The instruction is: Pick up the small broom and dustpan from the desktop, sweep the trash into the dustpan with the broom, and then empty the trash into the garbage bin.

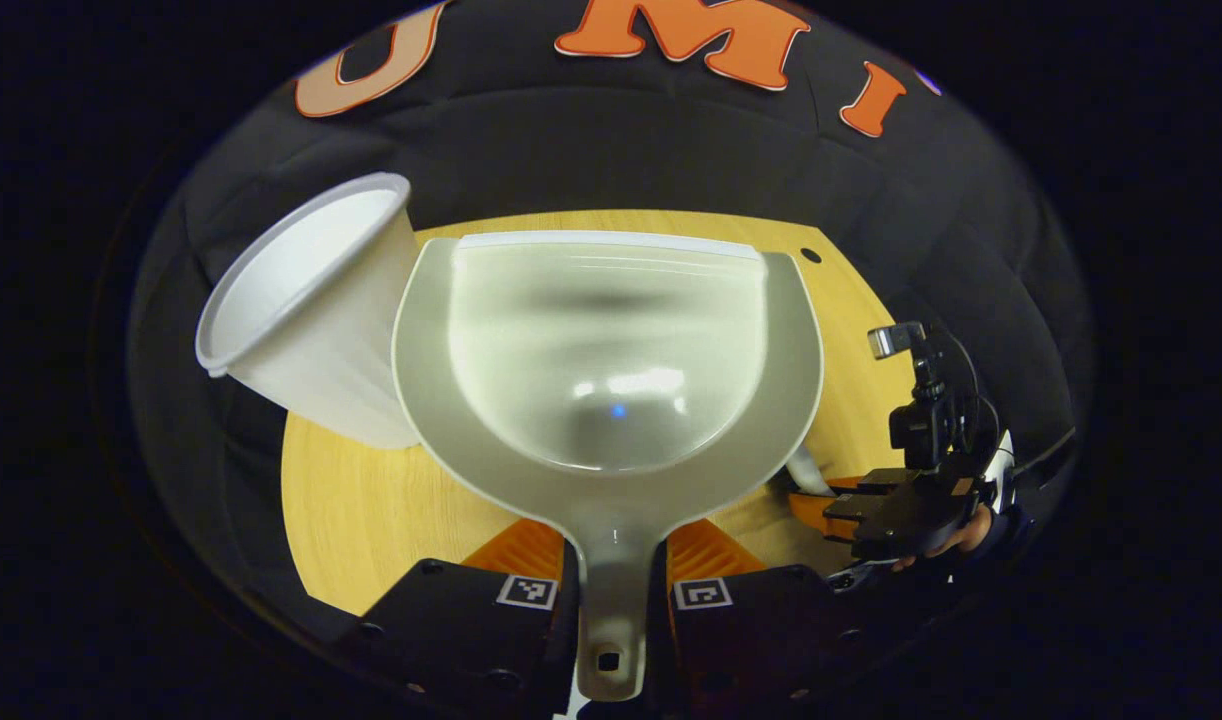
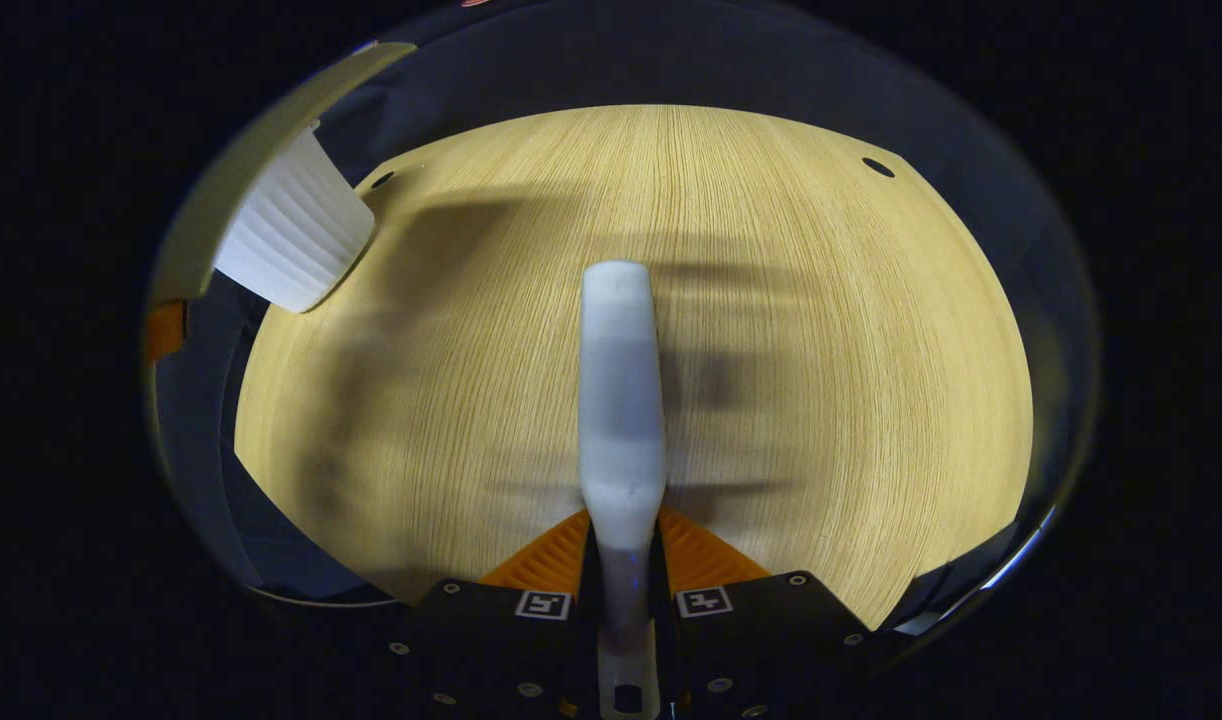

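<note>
My left gripper point(image 1: 613, 560) is shut on the handle of the grey translucent dustpan point(image 1: 611, 350), which is held up over the wooden table point(image 1: 371, 510); its pan looks bare. A white ribbed bin point(image 1: 306, 315) stands to the dustpan's left, at the table's edge, tilted in this view. My right gripper point(image 2: 623, 545) is shut on the handle of the small white broom point(image 2: 621, 400), which points forward above the table point(image 2: 821, 350). The same gripper point(image 1: 921, 500), with a hand behind it, also shows at the right of the left gripper view.
In the right gripper view the white bin point(image 2: 296, 235) sits at the table's far left corner, with the dustpan's rim point(image 2: 261, 150) curving above it. Small dark holes point(image 2: 878, 167) mark the tabletop near its far edge. Black cloth surrounds the table.
</note>
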### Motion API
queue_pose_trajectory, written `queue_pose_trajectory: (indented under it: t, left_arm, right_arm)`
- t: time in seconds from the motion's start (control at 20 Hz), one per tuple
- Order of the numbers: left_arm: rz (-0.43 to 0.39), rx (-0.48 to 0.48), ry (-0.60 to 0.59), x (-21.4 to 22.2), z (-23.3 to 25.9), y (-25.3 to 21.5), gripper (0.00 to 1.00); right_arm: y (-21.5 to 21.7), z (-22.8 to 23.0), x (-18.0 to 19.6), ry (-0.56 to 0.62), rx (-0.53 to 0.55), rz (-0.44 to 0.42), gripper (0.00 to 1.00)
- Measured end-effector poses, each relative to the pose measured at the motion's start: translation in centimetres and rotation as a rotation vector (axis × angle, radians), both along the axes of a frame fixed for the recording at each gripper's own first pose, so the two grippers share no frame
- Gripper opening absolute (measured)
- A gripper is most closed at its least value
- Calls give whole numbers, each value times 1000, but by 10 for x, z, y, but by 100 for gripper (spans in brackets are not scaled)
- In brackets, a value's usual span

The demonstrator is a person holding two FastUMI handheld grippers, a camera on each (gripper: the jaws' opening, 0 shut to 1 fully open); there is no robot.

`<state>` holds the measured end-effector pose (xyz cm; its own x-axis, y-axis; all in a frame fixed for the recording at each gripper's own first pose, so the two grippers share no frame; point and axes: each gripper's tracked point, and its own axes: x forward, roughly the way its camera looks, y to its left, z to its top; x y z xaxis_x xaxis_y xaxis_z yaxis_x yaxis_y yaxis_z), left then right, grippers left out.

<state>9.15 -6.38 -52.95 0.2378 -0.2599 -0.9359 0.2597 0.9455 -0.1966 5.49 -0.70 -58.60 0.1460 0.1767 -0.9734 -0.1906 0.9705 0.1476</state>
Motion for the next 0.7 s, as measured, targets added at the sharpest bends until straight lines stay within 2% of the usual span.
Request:
queue_pose_trajectory:
  t: [0.5, 0.55, 0.6, 0.65, 0.7]
  left_arm:
    - [38, 54, 194, -55, -88, -26, 28]
    - [38, 67, 206, -60, -98, -30, 28]
    - [40, 72, 217, -63, -105, -32, 28]
    - [49, 72, 230, -67, -111, -36, 28]
    - [53, 75, 243, -71, -117, -38, 28]
  right_arm:
    - [-8, 16, 9, 2, 1, -19, 25]
    - [-9, 19, 10, 3, 2, -19, 17]
    - [-11, 22, 12, 3, 4, -21, 17]
    - [-7, 13, 7, 3, 6, -21, 27]
    - [-7, 17, 10, -1, 9, -22, 27]
